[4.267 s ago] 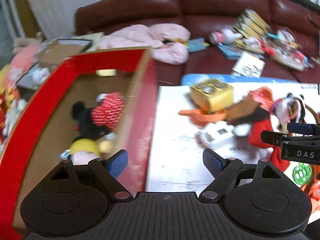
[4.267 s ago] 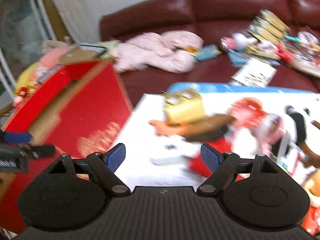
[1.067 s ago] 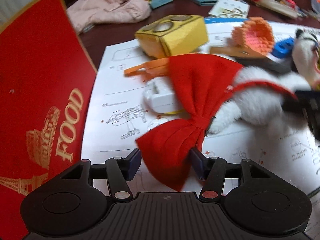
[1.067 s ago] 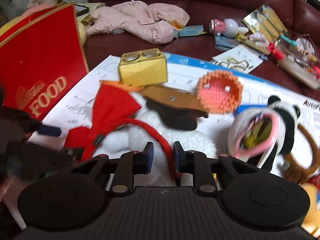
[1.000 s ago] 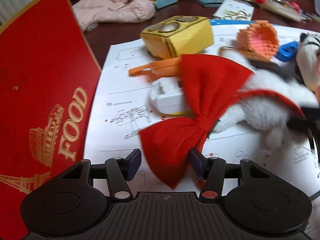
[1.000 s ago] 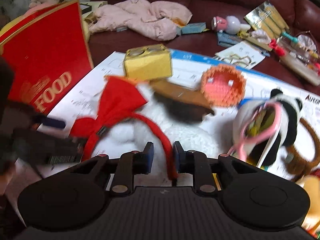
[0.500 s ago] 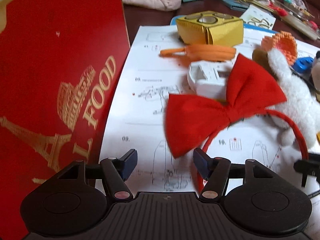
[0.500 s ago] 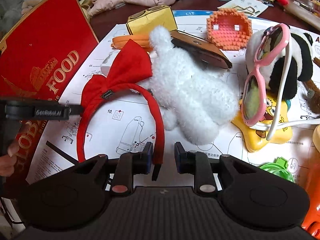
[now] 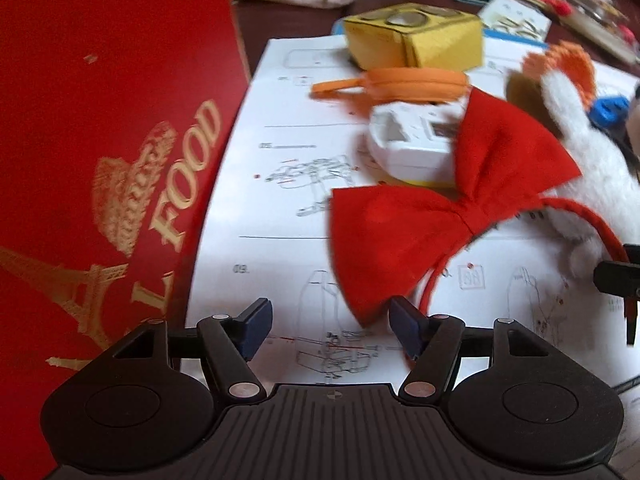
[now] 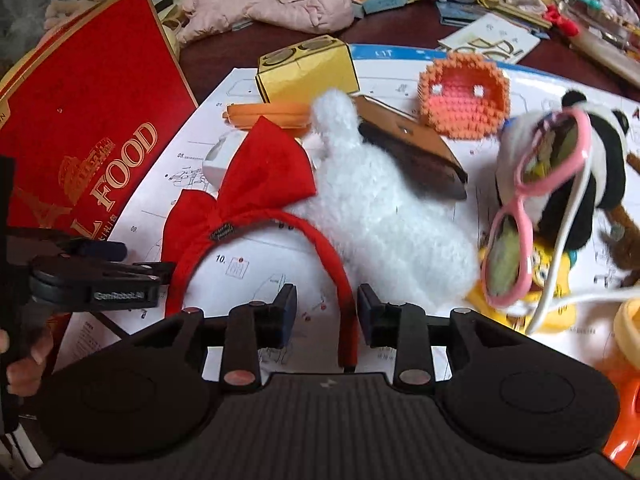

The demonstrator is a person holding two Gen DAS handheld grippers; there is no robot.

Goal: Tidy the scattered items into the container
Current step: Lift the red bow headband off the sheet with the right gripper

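A red headband with a big bow [image 10: 256, 184] lies on the printed paper sheet [image 10: 248, 268], resting against a white plush toy [image 10: 384, 216]. My right gripper [image 10: 327, 306] is opening. One end of the band runs between its fingers close to the right pad, with a gap on the left side. My left gripper [image 9: 330, 320] is open, and the bow [image 9: 440, 200] has its lower corner just ahead of the right finger. That gripper [image 10: 100, 276] also shows at the left of the right wrist view. The red "FOOD" box [image 9: 100, 120] stands at the left.
On the sheet lie a yellow carton [image 10: 308, 66], an orange pouch [image 9: 400, 80], a white device [image 9: 412, 144], a brown wallet [image 10: 416, 152], an orange crocheted piece [image 10: 464, 96] and a panda plush with pink glasses [image 10: 568, 176]. Pink clothing [image 10: 280, 4] and clutter sit behind.
The left gripper let go of the bow and drew back toward the red box. The headband and plush settled onto the sheet. The right gripper's jaws have widened around the band.
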